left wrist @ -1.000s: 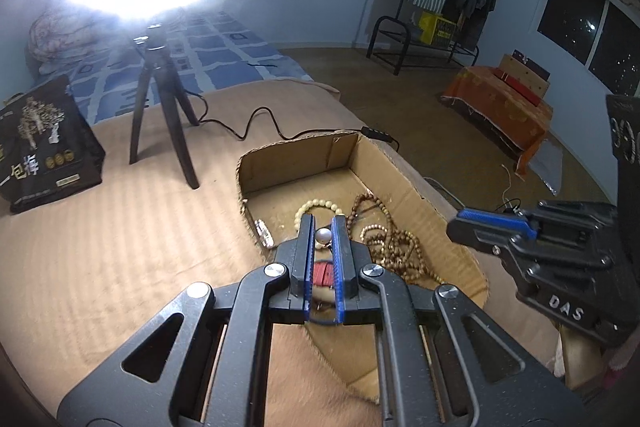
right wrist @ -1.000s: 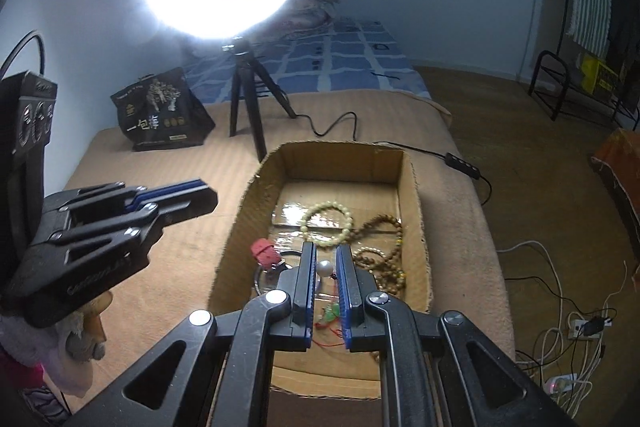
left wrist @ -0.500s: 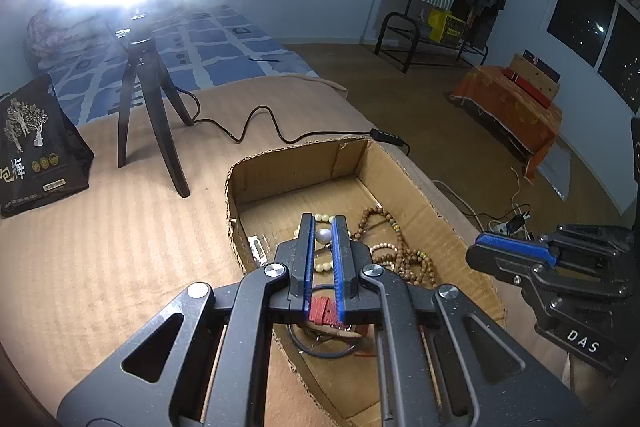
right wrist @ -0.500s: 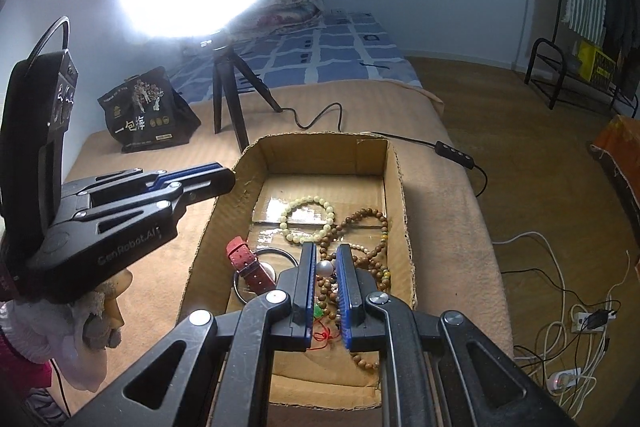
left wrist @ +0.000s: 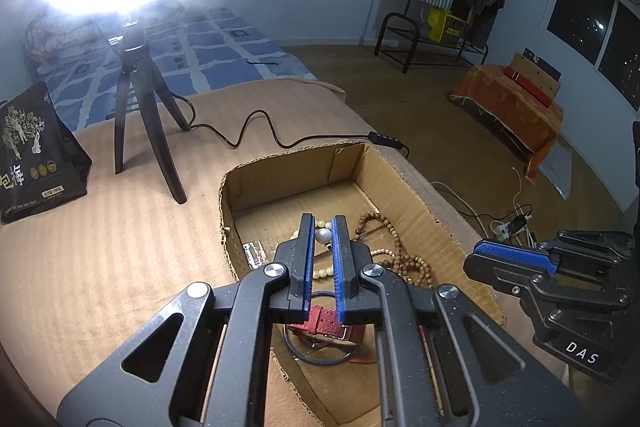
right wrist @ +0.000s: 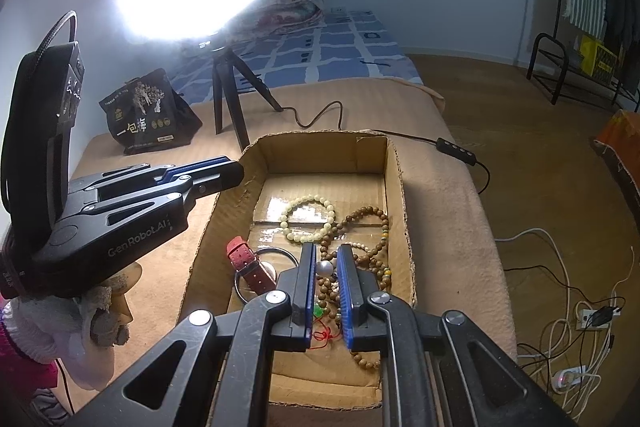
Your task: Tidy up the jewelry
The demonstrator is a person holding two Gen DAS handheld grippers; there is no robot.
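An open cardboard box [right wrist: 394, 187] [left wrist: 404, 183] lies on a tan bed and holds jewelry. Inside are a pale bead bracelet [right wrist: 306, 219], brown wooden bead strands [right wrist: 366, 223] [left wrist: 404, 259], a red watch strap [right wrist: 250, 263] [left wrist: 328, 323] and a metal bangle [right wrist: 264, 253]. My left gripper [left wrist: 323, 235] is shut on a white pearl [left wrist: 323, 235] above the box. My right gripper [right wrist: 325, 267] is shut on a white pearl [right wrist: 325, 268] above the box's near half. Each gripper shows in the other's view, the left [right wrist: 192, 179] beside the box's left wall, the right [left wrist: 516, 263] at its right.
A ring light on a black tripod [right wrist: 228, 107] [left wrist: 140, 99] stands behind the box, its cable [left wrist: 256, 131] running past the far wall. A black bag [right wrist: 148, 115] [left wrist: 32, 155] sits at the back left. Floor cables and a power strip [right wrist: 568, 347] lie right of the bed.
Both grippers have moved forward and lower over the box, each still holding its pearl. The box fills more of both views.
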